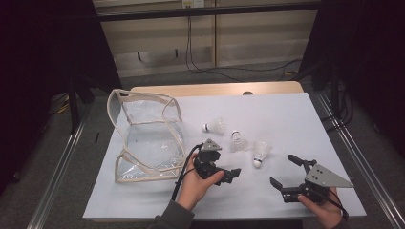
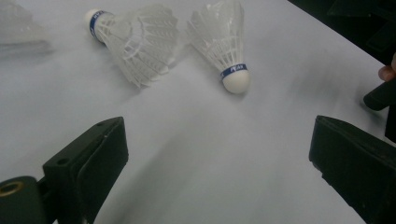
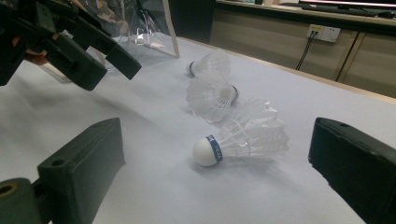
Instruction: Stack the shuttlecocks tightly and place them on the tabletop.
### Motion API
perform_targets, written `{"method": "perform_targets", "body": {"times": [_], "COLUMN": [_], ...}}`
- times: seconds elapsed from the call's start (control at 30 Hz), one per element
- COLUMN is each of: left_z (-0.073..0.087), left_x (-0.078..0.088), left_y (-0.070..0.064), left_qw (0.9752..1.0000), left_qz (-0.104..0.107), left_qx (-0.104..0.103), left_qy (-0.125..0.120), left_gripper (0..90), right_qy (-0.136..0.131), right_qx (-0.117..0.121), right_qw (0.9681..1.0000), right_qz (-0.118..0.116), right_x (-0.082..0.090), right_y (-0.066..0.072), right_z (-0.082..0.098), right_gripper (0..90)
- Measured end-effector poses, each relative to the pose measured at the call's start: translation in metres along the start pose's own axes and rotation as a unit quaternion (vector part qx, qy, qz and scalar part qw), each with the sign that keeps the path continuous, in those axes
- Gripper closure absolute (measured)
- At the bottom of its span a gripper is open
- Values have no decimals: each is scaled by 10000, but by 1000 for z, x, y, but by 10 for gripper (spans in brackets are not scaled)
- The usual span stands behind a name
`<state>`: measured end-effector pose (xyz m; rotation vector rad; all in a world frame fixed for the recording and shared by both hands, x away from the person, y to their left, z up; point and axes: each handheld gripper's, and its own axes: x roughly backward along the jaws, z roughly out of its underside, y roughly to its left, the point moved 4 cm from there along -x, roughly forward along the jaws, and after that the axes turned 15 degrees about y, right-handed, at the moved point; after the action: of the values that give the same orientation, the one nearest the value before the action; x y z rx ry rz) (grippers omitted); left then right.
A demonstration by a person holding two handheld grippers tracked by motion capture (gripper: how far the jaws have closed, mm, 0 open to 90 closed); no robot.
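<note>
White feathers and a white cork mark the nearest shuttlecock [image 1: 261, 153], which lies on its side on the pale table [image 1: 296, 124], right of centre, with its cork toward the near edge and its skirt toward the far side. A blue band circles the cork base; in the left gripper view [image 2: 232, 65] it carries small white lettering, too blurred to read with certainty. 2 more shuttlecocks lie just left of it: the middle shuttlecock [image 1: 238, 141], close beside its skirt, and the far shuttlecock [image 1: 215, 126] beyond that.

Both grippers sit on the near side of this row. The left gripper [image 1: 233, 174] is held left of the nearest shuttlecock, its jaws spread wide with nothing between them. The right gripper [image 1: 285, 170] rests right of it, jaws also wide apart and empty. In the right gripper view the cork [image 3: 206, 151] lies straight ahead between the 2 jaws, its long axis running across them, so the right hand looks better lined up for a pick.

Further left stands a clear plastic bag [image 1: 148, 138] with beige trim, its mouth open.
</note>
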<state>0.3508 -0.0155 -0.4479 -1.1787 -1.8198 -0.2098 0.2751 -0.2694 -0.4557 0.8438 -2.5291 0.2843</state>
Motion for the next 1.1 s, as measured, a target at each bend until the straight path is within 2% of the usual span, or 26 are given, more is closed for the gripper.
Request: {"method": "perform_targets", "body": {"times": [0.27, 0.4, 0.7, 0.9, 1.1], "left_z": [15, 21, 33, 42, 47], "left_x": [-2, -1, 6, 12, 15], "left_y": [-2, -2, 2, 5, 4], "left_qw": [9996, 9993, 9989, 9987, 9978], "left_qz": [222, 243, 317, 252, 332], "left_qx": [-109, -223, -318, -411, -535], "left_qy": [107, 152, 150, 159, 229], "left_gripper": [47, 46, 42, 42, 42], "right_qy": [-6, -15, -6, -5, -19], "right_qx": [-25, -23, -13, -10, -11], "right_qw": [10000, 10000, 10000, 10000, 10000], "right_qz": [5, -6, 3, 0, 4], "right_x": [0, 0, 1, 1, 1], "right_y": [0, 0, 1, 1, 1], "right_z": [0, 0, 0, 0, -1], "right_gripper": [28, 28, 27, 27, 27]}}
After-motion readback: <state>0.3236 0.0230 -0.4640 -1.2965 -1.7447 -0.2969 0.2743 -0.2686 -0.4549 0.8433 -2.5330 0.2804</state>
